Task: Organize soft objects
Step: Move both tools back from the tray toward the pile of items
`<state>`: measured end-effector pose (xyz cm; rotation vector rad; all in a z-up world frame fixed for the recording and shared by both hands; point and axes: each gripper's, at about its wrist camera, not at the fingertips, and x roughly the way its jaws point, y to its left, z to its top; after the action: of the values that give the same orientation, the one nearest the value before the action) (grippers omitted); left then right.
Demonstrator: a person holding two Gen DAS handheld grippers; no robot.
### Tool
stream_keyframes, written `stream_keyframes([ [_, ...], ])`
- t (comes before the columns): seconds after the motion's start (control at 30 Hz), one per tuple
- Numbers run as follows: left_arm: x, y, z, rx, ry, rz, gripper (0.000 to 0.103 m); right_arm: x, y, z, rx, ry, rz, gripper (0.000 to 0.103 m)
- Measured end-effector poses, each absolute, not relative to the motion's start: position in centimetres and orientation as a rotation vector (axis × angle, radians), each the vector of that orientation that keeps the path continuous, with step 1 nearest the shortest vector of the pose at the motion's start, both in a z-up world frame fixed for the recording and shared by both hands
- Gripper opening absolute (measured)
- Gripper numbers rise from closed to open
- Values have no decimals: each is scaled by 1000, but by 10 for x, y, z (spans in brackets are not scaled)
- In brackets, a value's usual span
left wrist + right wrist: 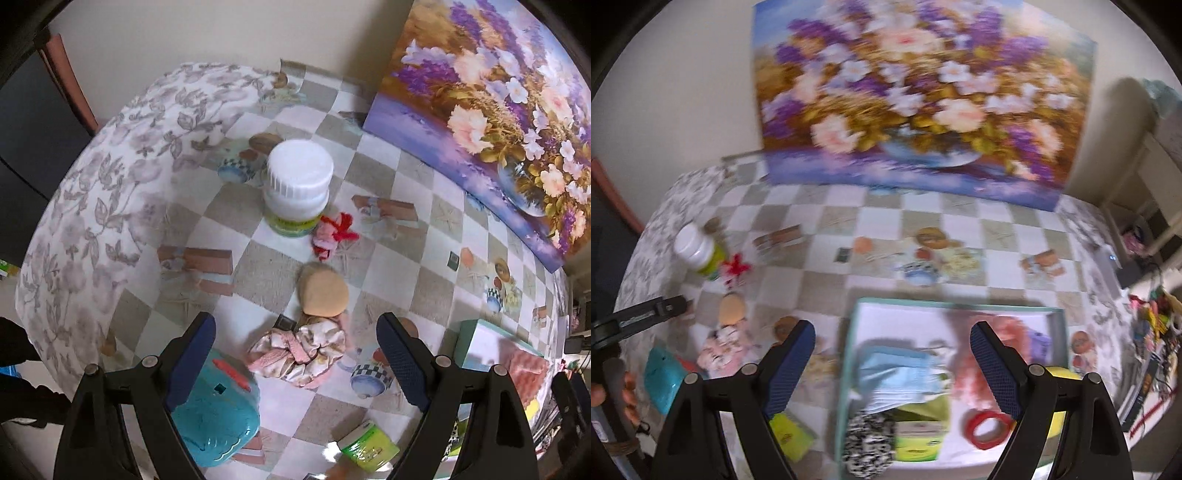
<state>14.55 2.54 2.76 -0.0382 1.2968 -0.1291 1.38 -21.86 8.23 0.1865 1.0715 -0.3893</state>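
Left black two-finger gripper with blue pads (pixel 295 365) wide open, empty, pointing steeply down. Right black blue-padded gripper (pixel 892 363) same: jaws apart, empty, angled down.

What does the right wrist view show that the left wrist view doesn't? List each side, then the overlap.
Only the right wrist view: the red tape roll and blue cloth inside the box. Only the left wrist view: a green container near the bottom edge. Both: the white-capped bottle, tan puff, pink scrunchie and flower painting.
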Motion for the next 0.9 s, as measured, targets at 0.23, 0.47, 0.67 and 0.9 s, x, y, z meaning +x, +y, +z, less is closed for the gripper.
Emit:
stream_keyframes([
  [0.23,145,30,6,-33,1366,-136,89,29,-187,53,159,1161,-310,88],
  [0.47,146,38,-6,-15,1404,-148,89,37,-160,24,125,1250,-227,88],
  [0.67,148,45,-11,-12,1417,-156,89,41,-143,1,120,1319,-167,88],
  [0.9,151,49,-14,-31,1426,-170,89,41,-124,-14,97,1367,-118,88],
])
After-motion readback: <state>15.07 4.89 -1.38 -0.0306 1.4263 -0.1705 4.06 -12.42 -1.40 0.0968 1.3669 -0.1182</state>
